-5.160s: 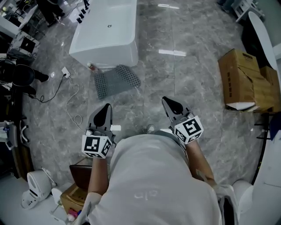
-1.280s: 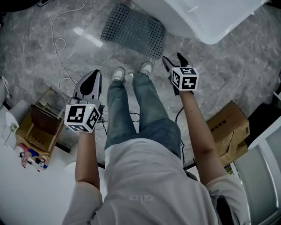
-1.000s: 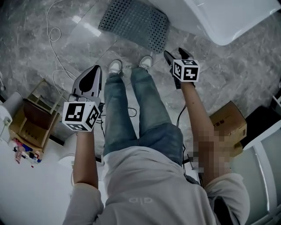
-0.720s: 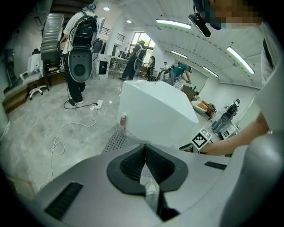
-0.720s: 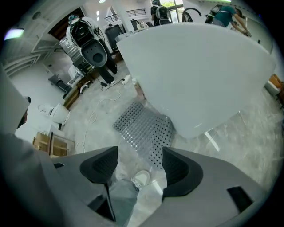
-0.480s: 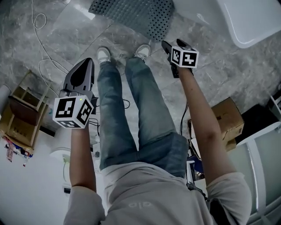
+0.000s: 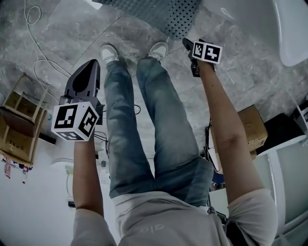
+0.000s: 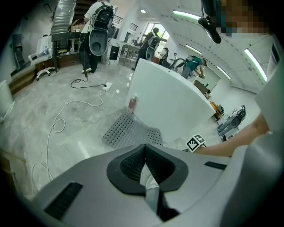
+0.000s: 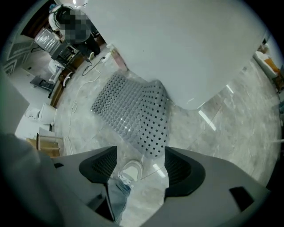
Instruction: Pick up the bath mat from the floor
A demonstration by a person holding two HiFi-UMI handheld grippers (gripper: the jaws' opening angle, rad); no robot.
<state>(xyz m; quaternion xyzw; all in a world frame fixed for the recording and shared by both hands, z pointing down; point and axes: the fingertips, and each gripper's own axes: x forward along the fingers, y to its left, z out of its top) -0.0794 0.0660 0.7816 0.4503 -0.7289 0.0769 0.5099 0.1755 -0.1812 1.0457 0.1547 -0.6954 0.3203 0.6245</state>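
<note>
Left gripper (image 7: pixel 90 65) hangs off to the left of the person's legs. Its jaws are pressed together on nothing and point down at the bare marble floor (image 7: pixel 57 29).

The bath mat (image 7: pixel 159 12) lies flat on that floor just past the two shoes (image 7: pixel 109 52), with its far side right up by the base of the white bathtub (image 9: pixel 186 44). It's a grey sheet full of holes. My guess is rubbery, light and floppy, so it'll droop once lifted, and it may cling a bit to such a glossy floor. I'd pinch a near edge or corner and peel it up rather than going for the middle.

The right gripper (image 7: pixel 191 43) is down low beside the right shoe. Its jaws are spread wide and empty, with only a shoe and floor showing between them in the right gripper view. The mat's near corner sits just ahead of those jaws, not touching. The left gripper is well apart from it, so the right one looks the closer bet.
</note>
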